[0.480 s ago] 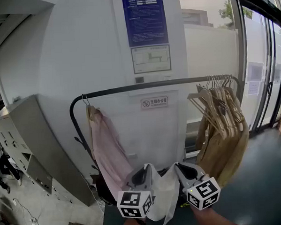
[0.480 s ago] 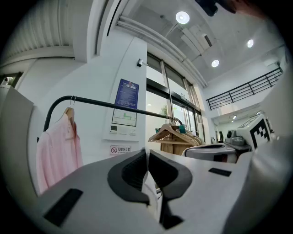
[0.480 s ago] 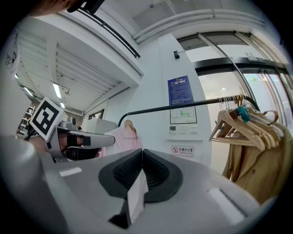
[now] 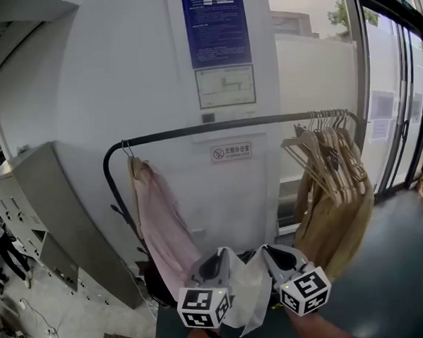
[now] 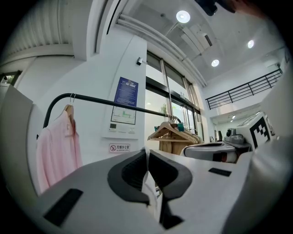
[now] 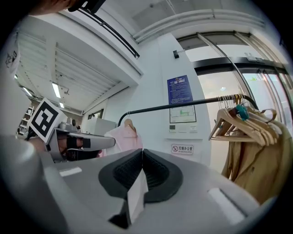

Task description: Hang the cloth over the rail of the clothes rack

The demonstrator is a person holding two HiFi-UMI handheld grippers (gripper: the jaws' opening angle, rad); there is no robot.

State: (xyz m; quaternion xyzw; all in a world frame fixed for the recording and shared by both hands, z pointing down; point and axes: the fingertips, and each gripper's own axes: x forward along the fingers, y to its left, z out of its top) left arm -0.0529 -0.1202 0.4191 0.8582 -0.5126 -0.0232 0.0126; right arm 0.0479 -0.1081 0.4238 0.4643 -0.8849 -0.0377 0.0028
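Note:
A white cloth (image 4: pixel 247 290) hangs slack between my two grippers, low in the head view. My left gripper (image 4: pixel 224 253) is shut on one top corner of the white cloth (image 5: pixel 149 191). My right gripper (image 4: pixel 266 249) is shut on the other corner of the white cloth (image 6: pixel 137 195). The black rail (image 4: pixel 216 128) of the clothes rack runs across above and beyond both grippers; the black rail (image 5: pixel 105 102) shows again in the left gripper view and the black rail (image 6: pixel 183 104) in the right gripper view. Both grippers point level at the rack.
A pink shirt (image 4: pixel 157 217) hangs on a hanger at the rail's left end. Several wooden hangers (image 4: pixel 324 152) and a tan garment (image 4: pixel 338 222) fill the right end. A sloping grey cabinet (image 4: pixel 47 209) stands at left; glass doors (image 4: pixel 399 105) at right.
The view has shifted slightly; the cloth's lower edge has swung a little. Both grippers keep their hold in about the same place.

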